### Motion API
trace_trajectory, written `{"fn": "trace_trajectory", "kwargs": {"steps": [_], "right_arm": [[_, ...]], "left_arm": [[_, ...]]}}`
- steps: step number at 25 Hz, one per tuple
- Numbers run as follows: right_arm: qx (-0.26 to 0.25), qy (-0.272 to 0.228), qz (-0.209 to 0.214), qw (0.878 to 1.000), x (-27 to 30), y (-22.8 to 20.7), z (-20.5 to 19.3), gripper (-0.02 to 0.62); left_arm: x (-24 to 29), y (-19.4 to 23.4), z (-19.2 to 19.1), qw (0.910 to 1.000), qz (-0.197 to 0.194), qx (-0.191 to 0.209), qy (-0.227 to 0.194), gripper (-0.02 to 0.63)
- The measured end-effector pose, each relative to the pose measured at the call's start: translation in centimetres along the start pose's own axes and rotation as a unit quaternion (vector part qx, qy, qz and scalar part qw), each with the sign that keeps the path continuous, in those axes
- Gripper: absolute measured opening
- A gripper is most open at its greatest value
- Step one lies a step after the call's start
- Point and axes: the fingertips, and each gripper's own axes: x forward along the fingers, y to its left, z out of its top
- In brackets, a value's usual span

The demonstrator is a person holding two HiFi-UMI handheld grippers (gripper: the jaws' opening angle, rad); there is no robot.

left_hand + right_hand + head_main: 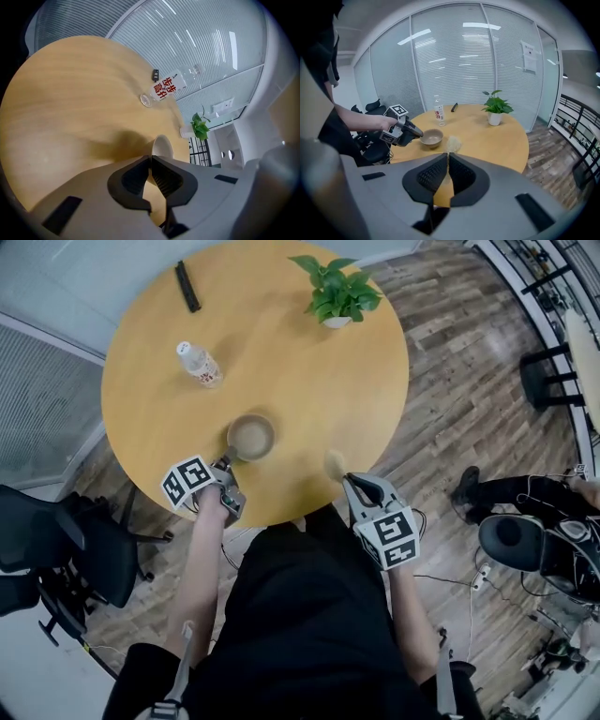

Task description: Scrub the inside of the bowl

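The tan bowl [251, 437] stands upright near the front edge of the round wooden table [309, 371]. My left gripper [226, 466] sits right at the bowl's near-left rim, its jaws nearly together. In the left gripper view the bowl [164, 144] shows edge-on just past the left gripper [151, 158], with nothing visibly pinched. I cannot tell whether the tips touch the rim. My right gripper [349, 480] hovers to the bowl's right, shut on a beige scrub pad [335, 463]. The right gripper view shows the pad [453, 143] sticking out beyond the right gripper [447, 158], with the bowl [431, 138] behind it.
A plastic bottle [200, 364] lies on the table's left side. A potted plant [336, 292] and a black remote [187, 287] sit at the far edge. A black office chair [56, 554] stands at the left. Another person's leg and shoe [466, 489] are at the right.
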Motion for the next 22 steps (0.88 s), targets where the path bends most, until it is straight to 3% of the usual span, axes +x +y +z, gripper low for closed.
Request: {"fn": "trace_trajectory", "kwargs": {"steps": [8, 16, 22], "right_arm": [[0.015, 0.007, -0.005, 1.0, 0.5, -2.8, 0.2, 0.028], [0.012, 0.005, 0.015, 1.0, 1.4, -2.5, 0.9, 0.028], [0.002, 0.009, 0.016, 1.0, 1.9, -2.6, 0.7, 0.028]], "left_arm": [[1.8, -0.7, 1.0, 0.9993, 0.003, -0.025, -0.027, 0.02], [1.8, -0.7, 1.5, 0.9993, 0.011, -0.018, -0.029, 0.021], [1.5, -0.6, 1.5, 0.9993, -0.009, -0.02, -0.029, 0.036]]}}
